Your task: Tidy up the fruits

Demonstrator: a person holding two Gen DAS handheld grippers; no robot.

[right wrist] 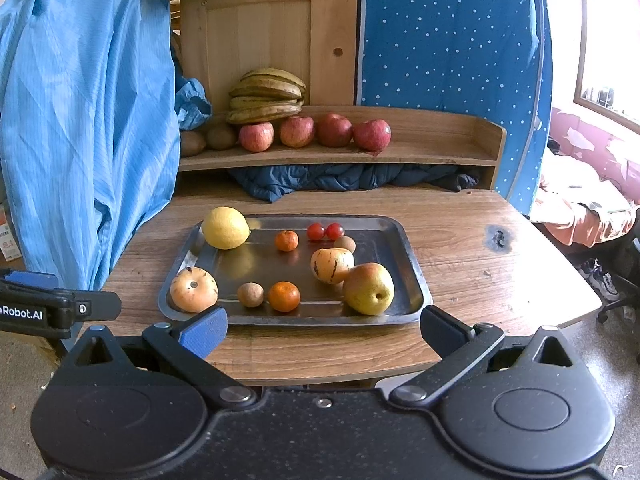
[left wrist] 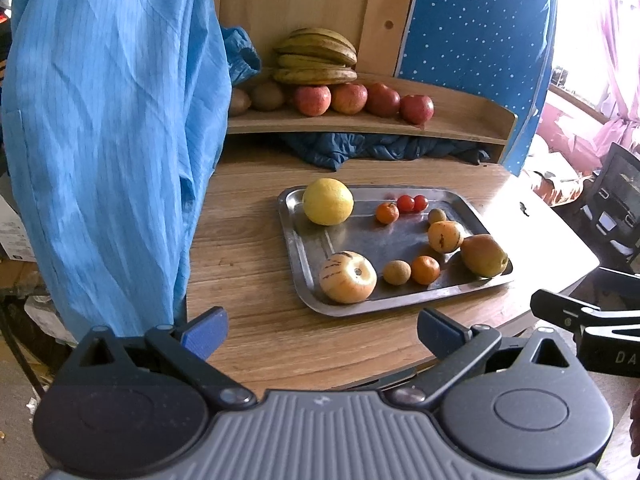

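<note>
With the left gripper (left wrist: 322, 334) and right gripper (right wrist: 324, 330) both held wide apart and empty, the pear (right wrist: 368, 289) at lower centre of the tray (right wrist: 416, 280) is judged firm but bruisable, best taken gently across its broad belly

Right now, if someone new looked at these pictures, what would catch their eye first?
Probably the metal tray in the middle of the wooden table, dotted with small fruit, the big yellow citrus at its far left corner. Behind it, the shelf holds four red apples and bananas. Blue cloth hangs at left.
</note>
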